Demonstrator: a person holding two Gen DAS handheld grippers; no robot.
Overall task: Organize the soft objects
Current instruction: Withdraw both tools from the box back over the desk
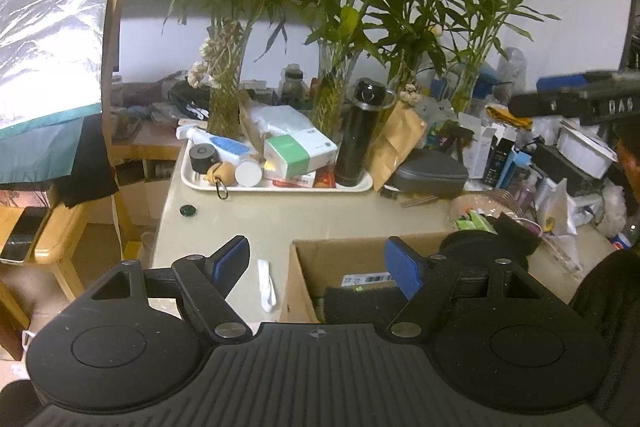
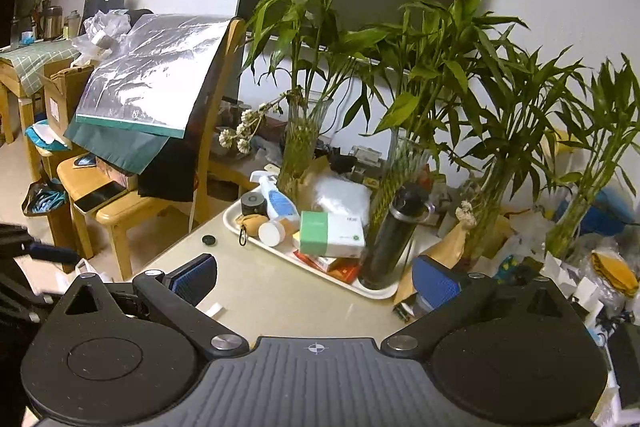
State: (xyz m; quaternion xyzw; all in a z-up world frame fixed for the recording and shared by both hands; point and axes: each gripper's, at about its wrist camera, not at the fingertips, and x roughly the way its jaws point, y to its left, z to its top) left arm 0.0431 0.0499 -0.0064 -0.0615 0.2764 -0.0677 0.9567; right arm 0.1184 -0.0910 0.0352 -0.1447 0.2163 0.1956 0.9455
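Both claws wide apart, nothing held: left gripper point(image 1: 320, 267) hovers above cardboard box point(image 1: 304, 267) at desk point(image 1: 280, 215) near edge, dark soft items point(image 1: 488, 237) at box far right corner; right gripper point(image 2: 316, 281) faces tray point(image 2: 236, 217), likely between picks

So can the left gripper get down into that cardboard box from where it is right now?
Probably yes. The left gripper hangs open just above the cardboard box, whose top is open, and nothing sits between its fingers. Dark foam already lies inside.
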